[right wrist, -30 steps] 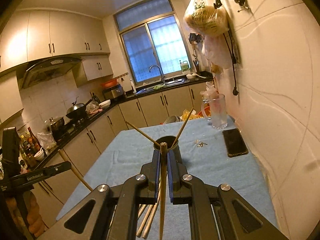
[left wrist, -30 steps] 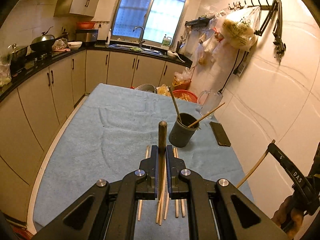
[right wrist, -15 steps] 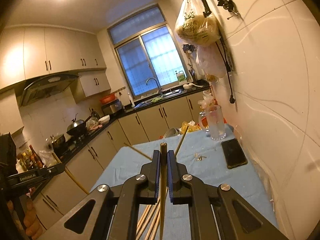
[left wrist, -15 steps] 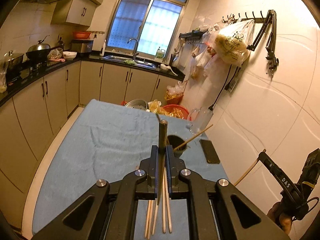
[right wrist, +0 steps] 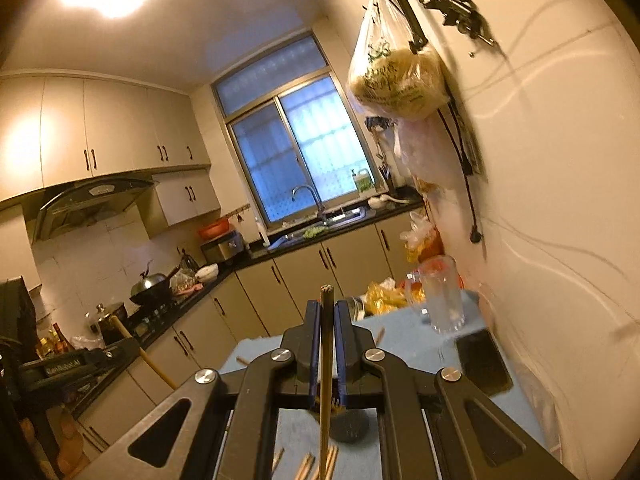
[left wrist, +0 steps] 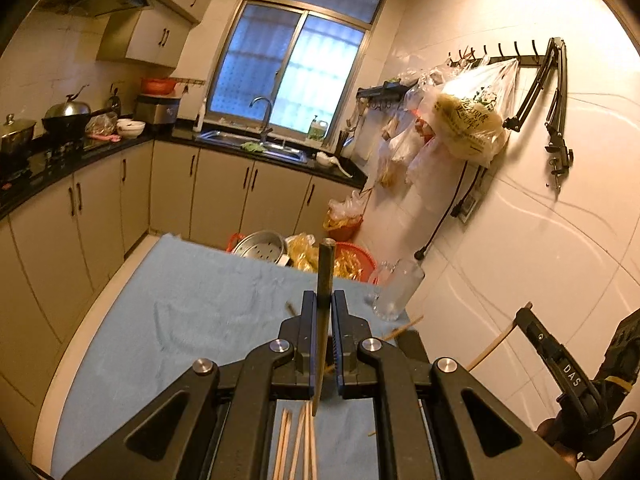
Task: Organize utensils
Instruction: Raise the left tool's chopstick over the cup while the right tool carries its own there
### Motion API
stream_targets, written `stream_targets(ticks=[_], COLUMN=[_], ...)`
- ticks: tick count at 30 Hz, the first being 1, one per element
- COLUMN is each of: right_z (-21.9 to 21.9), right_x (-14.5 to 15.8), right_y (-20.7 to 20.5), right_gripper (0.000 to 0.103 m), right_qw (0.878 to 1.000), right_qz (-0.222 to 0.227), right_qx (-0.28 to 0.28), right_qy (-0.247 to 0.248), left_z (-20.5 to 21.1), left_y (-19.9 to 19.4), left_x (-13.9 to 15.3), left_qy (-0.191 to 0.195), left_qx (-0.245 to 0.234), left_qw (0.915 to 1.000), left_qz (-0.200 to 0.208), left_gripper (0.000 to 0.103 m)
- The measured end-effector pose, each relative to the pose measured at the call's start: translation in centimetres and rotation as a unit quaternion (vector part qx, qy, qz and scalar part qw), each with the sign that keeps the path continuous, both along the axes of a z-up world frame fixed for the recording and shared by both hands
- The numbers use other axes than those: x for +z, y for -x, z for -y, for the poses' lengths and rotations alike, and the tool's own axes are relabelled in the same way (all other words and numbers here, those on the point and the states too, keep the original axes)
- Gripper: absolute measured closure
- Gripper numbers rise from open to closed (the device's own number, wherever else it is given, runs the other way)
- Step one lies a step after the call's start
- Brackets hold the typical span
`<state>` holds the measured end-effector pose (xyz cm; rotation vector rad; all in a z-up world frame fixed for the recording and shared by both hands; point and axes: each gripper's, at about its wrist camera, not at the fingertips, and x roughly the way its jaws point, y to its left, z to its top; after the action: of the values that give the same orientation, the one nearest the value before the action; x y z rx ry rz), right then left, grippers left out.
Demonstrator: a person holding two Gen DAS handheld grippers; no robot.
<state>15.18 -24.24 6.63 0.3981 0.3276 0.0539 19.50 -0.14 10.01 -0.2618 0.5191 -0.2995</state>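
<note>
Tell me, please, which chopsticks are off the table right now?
Two: one clamped upright in the left gripper, one in the right gripper. The other chopsticks lie flat on the blue cloth.

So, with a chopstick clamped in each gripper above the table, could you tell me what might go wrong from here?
1. The left gripper grips its chopstick partway along, so it might pivot or slip.
2. The dark holder sits hidden under the right gripper, so aiming its chopstick could miss.
3. The glass pitcher and phone nearby could be knocked.
</note>
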Motion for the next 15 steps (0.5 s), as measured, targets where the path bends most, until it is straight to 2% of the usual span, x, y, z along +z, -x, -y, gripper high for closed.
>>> stream_targets(ticks=[7,10,15], right_z=[0.0,-1.1,-1.7], right_x=[0.9,0.7,0.3], right_y=[-3.7,-5.3,-7.2], right_gripper=[0.095,0.095,0.095], right_qw=[1.0,0.999,0.999], right_qz=[0.023,0.025,0.029], right_qx=[-0.019,-0.026,-0.031], right_qy=[-0.005,0.022,0.029], left_z=[1.9,2.6,3.3], left_y=[-3.6,-4.9,-6.5], left_x=[0.1,-0.3,-1.4], left_qy=[0.007,0.014,0.013], left_qx=[0.008,0.003,0.008], left_qw=[0.9999,0.9998,0.9999], left_qz=[0.011,0.014,0.008], left_gripper=[0.096,0.096,0.096])
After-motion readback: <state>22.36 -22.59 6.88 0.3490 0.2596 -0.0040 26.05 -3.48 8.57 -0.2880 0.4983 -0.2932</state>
